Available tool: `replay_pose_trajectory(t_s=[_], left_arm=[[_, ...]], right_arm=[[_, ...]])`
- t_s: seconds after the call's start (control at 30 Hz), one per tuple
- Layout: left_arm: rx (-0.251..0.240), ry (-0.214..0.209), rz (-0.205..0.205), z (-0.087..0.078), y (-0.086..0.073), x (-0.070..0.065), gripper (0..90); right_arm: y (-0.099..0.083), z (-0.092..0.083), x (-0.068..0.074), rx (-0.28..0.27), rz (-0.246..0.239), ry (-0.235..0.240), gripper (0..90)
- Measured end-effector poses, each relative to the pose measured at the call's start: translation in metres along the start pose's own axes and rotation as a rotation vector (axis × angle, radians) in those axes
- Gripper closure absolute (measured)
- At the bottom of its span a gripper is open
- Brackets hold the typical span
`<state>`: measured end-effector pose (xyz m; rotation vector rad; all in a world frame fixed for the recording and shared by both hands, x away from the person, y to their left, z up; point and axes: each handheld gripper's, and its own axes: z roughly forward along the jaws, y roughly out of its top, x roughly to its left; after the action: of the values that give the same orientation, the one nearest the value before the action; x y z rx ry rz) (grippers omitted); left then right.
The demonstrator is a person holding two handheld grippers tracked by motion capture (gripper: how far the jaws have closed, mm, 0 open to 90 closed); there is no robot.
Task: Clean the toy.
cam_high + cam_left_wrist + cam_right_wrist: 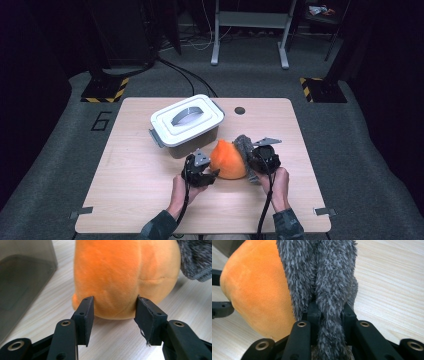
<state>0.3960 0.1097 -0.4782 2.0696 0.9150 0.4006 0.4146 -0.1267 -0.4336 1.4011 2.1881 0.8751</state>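
The wooden table (150, 200) carries all items. A white lidded storage box (186, 123) with a grey handle recess sits well beyond both sets of jaws, its tinted wall appearing to the left of the left jaws in the left gripper view. The orange plush toy (228, 160) rests on the tabletop between the two grippers, directly ahead of the left jaws and to the left of the right jaws as the right gripper view shows it. Its grey fuzzy part (324, 285) runs from the toy back into the right jaws. The left gripper (113, 306) is released: its jaws stand apart, their tips at the lower face of the orange body, one on each side of a bulge, with no visible pinch of the fabric. The right gripper (329, 312) is clenched on the grey fuzzy part, the pile bunched between the two pads and spilling out behind them. In the high view, the left gripper (200, 170) sits just beside the toy, and the right gripper (263, 157) is at the toy's opposite flank.
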Motion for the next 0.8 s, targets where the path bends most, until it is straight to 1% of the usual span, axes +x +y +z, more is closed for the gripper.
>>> replay_pose_trajectory(t_s=[0.03, 0.1, 0.13, 0.23, 0.3, 0.33, 0.37, 0.43, 0.47, 0.5, 0.53, 0.57, 0.63, 0.67, 0.7, 0.73, 0.8], left_arm=[[-0.002, -0.002, -0.002, 0.001, 0.000, -0.001, 53.6], [-0.008, -0.001, 0.015, 0.002, 0.000, -0.002, 61.3], [-0.005, -0.004, 0.016, 0.003, 0.000, -0.003, 66.4], [-0.004, -0.004, 0.031, 0.003, -0.001, -0.004, 77.2], [-0.008, -0.010, 0.019, 0.002, -0.001, -0.004, 81.1], [-0.006, -0.013, 0.019, 0.002, -0.002, -0.004, 82.2], [-0.006, -0.021, 0.004, 0.001, -0.002, -0.003, 82.9], [-0.013, -0.029, -0.011, 0.000, -0.002, -0.003, 83.5], [-0.016, -0.044, -0.028, -0.002, -0.001, -0.003, 83.6], [-0.020, -0.047, -0.029, -0.003, -0.001, -0.003, 83.8], [-0.019, -0.060, -0.041, -0.004, 0.000, -0.003, 83.8], [-0.017, -0.079, -0.059, -0.005, 0.001, -0.003, 83.9], [-0.029, -0.082, -0.068, -0.008, 0.004, -0.006, 84.0], [-0.028, -0.094, -0.076, -0.009, 0.004, -0.006, 84.1], [-0.038, -0.109, -0.082, -0.011, 0.006, -0.007, 84.0], [-0.038, -0.108, -0.080, -0.013, 0.007, -0.008, 84.1], [-0.044, -0.134, -0.096, -0.014, 0.009, -0.009, 84.1]], right_arm=[[0.000, 0.001, -0.001, -0.005, -0.007, 0.003, 75.1], [0.000, 0.002, -0.003, -0.011, -0.008, 0.004, 75.1], [0.000, 0.001, -0.002, -0.007, 0.002, 0.007, 75.1], [0.000, 0.001, -0.003, -0.014, 0.007, 0.002, 75.0], [-0.001, -0.001, -0.004, -0.025, 0.009, 0.005, 75.0], [-0.001, -0.002, -0.004, -0.029, 0.015, 0.006, 74.9], [-0.002, -0.004, -0.004, -0.037, 0.019, 0.003, 75.0], [-0.002, -0.009, -0.004, -0.049, 0.015, 0.003, 74.9], [-0.001, -0.012, -0.003, -0.050, 0.017, 0.004, 74.9], [-0.001, -0.016, -0.002, -0.062, 0.013, 0.003, 74.9], [-0.001, -0.018, -0.002, -0.068, 0.008, 0.004, 74.9], [0.000, -0.021, 0.000, -0.074, 0.013, 0.009, 74.9], [0.002, -0.026, 0.003, -0.088, -0.004, 0.019, 74.9], [0.003, -0.029, 0.006, -0.091, -0.013, 0.025, 74.9], [0.004, -0.031, 0.008, -0.097, -0.021, 0.031, 74.9], [0.006, -0.034, 0.011, -0.101, -0.033, 0.033, 74.9], [0.009, -0.036, 0.017, -0.107, -0.048, 0.043, 74.8]])
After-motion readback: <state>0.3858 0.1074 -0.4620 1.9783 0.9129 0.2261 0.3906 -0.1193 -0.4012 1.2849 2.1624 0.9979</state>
